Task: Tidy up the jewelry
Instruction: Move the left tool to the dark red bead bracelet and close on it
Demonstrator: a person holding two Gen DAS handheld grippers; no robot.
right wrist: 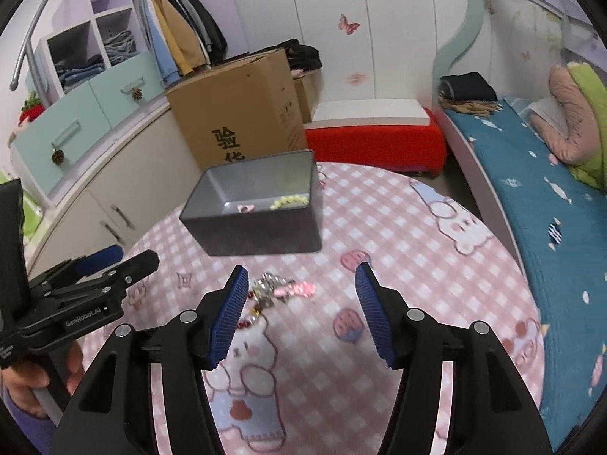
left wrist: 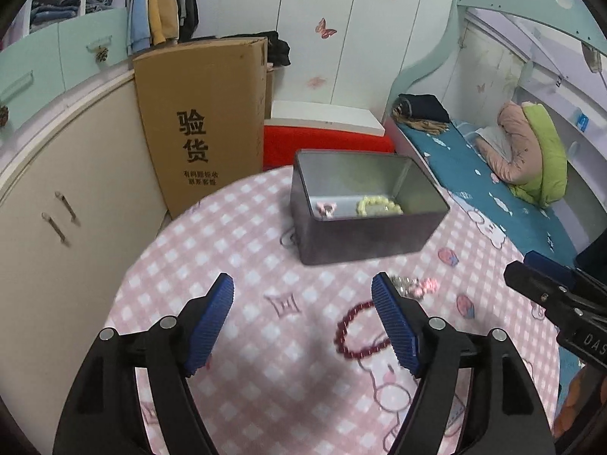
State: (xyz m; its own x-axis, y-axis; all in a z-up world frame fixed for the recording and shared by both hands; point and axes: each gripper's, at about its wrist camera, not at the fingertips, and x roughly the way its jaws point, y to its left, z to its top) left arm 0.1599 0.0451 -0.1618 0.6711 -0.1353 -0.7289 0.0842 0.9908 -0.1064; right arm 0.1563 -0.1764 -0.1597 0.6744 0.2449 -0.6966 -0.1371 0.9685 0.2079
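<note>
A grey metal tin stands open on the pink checked tablecloth. Inside lie a pale yellow bead bracelet and a small pink piece. In front of the tin a dark red bead bracelet and a silver-and-pink trinket lie on the cloth. My left gripper hovers open above the cloth, the red bracelet beside its right finger. My right gripper is open too, with the trinket just ahead of its left finger. From this view the tin sits beyond.
A tall cardboard box stands behind the round table, next to a cream cabinet. A red bench sits at the back. A bed with a teal sheet runs along the right. A hand holds the left gripper's handle.
</note>
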